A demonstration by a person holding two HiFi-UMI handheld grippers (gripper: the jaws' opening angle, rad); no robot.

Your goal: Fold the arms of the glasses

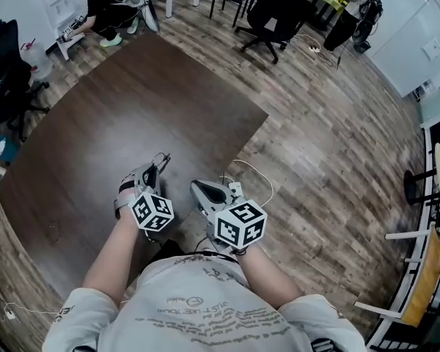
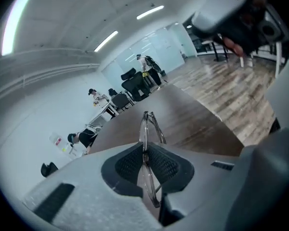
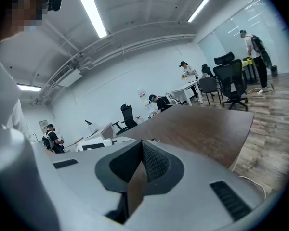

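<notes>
— What is seen nearest?

— Two forearms are seen reaching out from a pale printed shirt (image 1: 198,310), and a gripper is held in each hand. A cube with square markers (image 1: 152,213) is carried on each.

— How is the left gripper (image 1: 155,169) set?

— Its jaws are clamped on the glasses (image 2: 147,126). In the left gripper view the frame is seen edge-on, pinched between the two dark ribbed pads (image 2: 130,165). One part is left sticking out beyond them and another hangs below. Whether the arms are folded cannot be made out.

— And the right gripper (image 1: 196,188)?

— Its jaws are brought together and nothing is held between them. In the right gripper view only a thin slit is left between the pads (image 3: 156,162). It is held just beside the left gripper, without touching it.

— Where are the glasses placed, then?

— They are held up in the left gripper over the near part of the dark brown worktop (image 1: 132,108), not laid on it.

— What is seen further off?

— A white cable (image 1: 258,171) is looped on the wood floor (image 1: 330,160) by the worktop's corner. Beyond that, black office chairs (image 1: 275,9) are seen, and a person (image 1: 106,9) is crouched at the far left.
</notes>
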